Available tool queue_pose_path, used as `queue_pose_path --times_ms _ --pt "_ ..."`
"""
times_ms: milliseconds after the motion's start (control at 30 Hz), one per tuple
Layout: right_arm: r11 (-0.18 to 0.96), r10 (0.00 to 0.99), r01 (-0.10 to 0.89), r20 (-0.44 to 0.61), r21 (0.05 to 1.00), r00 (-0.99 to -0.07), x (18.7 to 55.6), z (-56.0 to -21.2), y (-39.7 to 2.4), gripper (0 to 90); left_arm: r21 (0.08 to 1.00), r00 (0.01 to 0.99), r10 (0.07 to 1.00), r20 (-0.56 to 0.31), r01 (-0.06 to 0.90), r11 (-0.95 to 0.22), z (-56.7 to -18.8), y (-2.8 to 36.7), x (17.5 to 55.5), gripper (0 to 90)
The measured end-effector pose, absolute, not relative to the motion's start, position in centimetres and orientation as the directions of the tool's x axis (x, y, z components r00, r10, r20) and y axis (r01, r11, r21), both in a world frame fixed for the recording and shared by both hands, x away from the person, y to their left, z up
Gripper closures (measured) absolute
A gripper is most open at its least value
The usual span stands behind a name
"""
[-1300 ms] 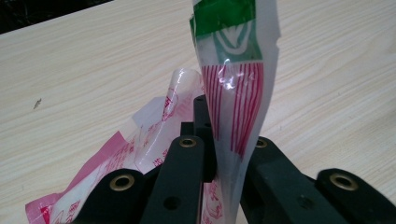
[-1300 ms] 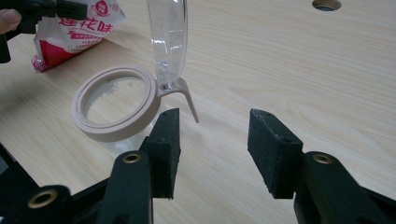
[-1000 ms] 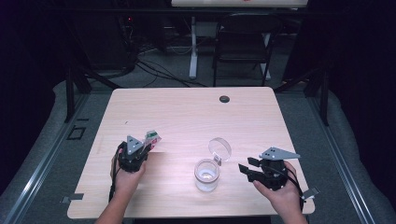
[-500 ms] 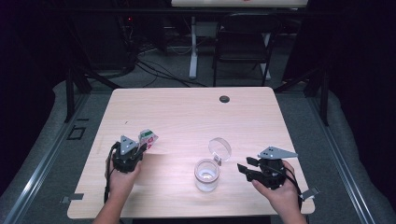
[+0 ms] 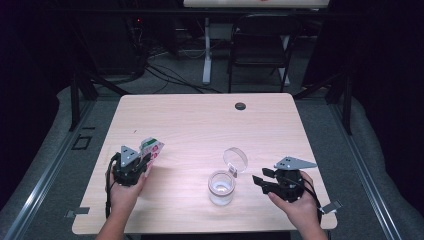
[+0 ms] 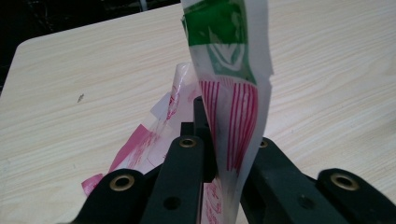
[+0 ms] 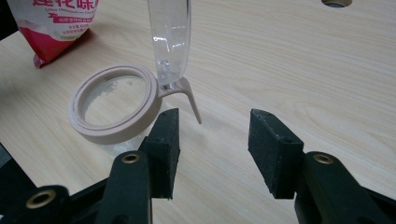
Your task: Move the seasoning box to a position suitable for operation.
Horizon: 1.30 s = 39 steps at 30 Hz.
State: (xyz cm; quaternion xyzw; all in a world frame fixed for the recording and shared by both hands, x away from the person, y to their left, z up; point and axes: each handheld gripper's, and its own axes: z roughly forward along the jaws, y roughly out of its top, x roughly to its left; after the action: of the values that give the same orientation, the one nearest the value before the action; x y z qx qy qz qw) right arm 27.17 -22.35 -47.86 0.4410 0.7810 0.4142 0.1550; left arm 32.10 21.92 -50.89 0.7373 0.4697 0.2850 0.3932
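The left gripper (image 5: 142,162) pinches a red, green and white plastic packet (image 5: 151,149) upright over the table's left side, while the clear glass jar with its flipped-open lid (image 5: 222,187) sits to its right, just beside the spread, empty right gripper (image 5: 260,181).

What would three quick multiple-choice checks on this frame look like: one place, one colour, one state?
1. Where is the jar?
A. between the two grippers
B. at the far table edge
C. on the floor

2. What colour is the jar's rim?
A. blue
B. beige
C. black

3. What state is the left gripper in?
A. open, holding nothing
B. shut on the packet
C. lying flat on the table

Answers:
1 A, the high view shows it between the left and the right gripper.
2 B, the right gripper view shows a beige ring.
3 B, the jaws pinch the packet.
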Motion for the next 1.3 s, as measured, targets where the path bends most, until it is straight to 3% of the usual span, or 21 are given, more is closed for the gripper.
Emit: queue_pose_path --times_ms 1300 --pt "0.267 0.817 0.565 0.127 0.781 -0.562 27.3 -48.1 -22.3 52.9 0.859 0.376 0.926 0.043 0.459 -0.226 -50.0 23.3 31.6 89.5"
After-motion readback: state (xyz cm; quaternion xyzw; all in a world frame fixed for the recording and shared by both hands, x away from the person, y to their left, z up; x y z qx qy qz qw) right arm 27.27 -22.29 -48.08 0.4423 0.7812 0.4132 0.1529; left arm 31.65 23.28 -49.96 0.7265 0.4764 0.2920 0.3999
